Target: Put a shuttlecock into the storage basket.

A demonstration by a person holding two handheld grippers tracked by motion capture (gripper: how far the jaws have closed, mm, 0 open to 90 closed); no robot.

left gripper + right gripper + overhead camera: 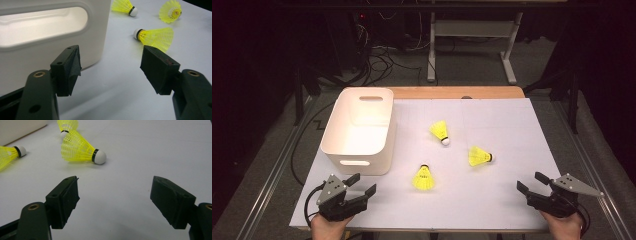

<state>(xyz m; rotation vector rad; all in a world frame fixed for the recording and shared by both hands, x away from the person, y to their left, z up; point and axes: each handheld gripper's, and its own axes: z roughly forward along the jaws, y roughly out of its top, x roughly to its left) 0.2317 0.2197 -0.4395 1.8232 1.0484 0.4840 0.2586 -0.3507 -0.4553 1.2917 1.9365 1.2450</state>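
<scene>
shuttlecocks [423, 177] loose on table; left gripper [362, 185] agape, empty; right gripper [531, 183] likewise

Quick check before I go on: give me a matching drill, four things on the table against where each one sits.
Things:
1. bin
2. far shuttlecock
3. left gripper
4. right gripper

Places:
A. near right corner of the table
B. just in front of the bin
C. left side of the table
D. middle, farthest from the person

Pairs: 1-C, 2-D, 3-B, 4-A
</scene>
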